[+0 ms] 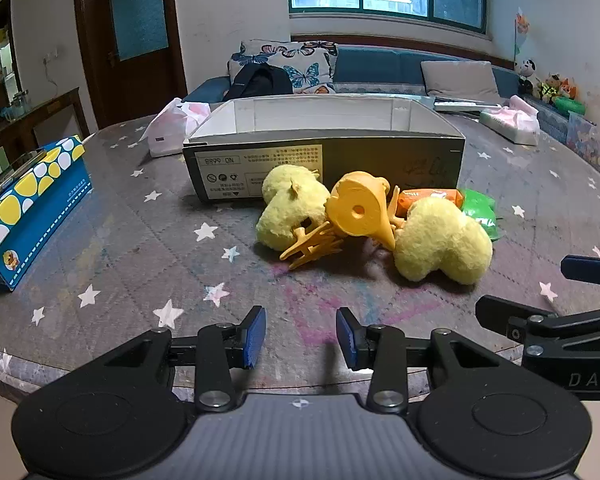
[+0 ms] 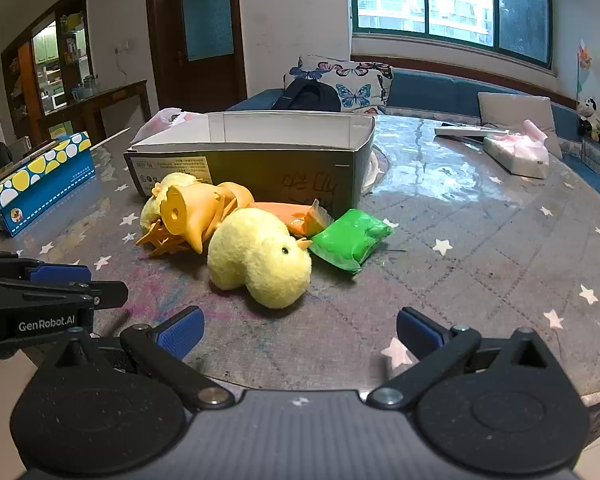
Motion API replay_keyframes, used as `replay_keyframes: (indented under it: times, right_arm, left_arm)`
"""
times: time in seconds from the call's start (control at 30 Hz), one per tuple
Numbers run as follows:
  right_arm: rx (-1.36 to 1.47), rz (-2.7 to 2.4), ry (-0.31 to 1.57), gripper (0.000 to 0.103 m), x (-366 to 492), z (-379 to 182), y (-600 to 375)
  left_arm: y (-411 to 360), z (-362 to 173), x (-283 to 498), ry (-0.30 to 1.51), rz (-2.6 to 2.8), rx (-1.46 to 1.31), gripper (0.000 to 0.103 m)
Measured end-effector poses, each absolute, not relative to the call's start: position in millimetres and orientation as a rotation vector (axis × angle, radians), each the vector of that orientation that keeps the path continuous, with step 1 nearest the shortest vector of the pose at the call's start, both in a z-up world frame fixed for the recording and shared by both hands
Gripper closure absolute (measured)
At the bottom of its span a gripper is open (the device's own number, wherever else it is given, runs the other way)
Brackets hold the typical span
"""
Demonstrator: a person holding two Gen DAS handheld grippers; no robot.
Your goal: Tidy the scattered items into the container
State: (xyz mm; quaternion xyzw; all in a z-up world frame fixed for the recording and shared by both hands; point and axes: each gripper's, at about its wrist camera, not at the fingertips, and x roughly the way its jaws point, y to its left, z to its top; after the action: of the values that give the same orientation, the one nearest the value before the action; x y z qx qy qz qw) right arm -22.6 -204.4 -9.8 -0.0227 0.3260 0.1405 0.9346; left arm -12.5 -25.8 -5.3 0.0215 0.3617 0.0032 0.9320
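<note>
Jaws empty: right gripper (image 2: 300, 330) widest, left gripper (image 1: 301, 338) half-spread; I'd straddle near chick (image 2: 260, 256) squarely, mid-tabletop.

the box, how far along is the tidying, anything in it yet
Nothing looks done: the part of the box interior that shows is bare. Nothing is in hand either; the left gripper and right gripper both have open, empty fingers. Still left on the table: two plush chicks, the orange plastic toy, the orange packet and the green packet.
</note>
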Motion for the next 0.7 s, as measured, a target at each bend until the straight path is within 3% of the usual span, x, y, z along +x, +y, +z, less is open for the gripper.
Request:
replay_keyframes:
  times: [0.7]
  right_arm:
    - [-0.071,0.298,0.689,0.0,-22.9,-15.5,-200.6]
  left_arm:
    - [-32.0,-8.5,-10.6,0.756,0.018,0.064,0.062]
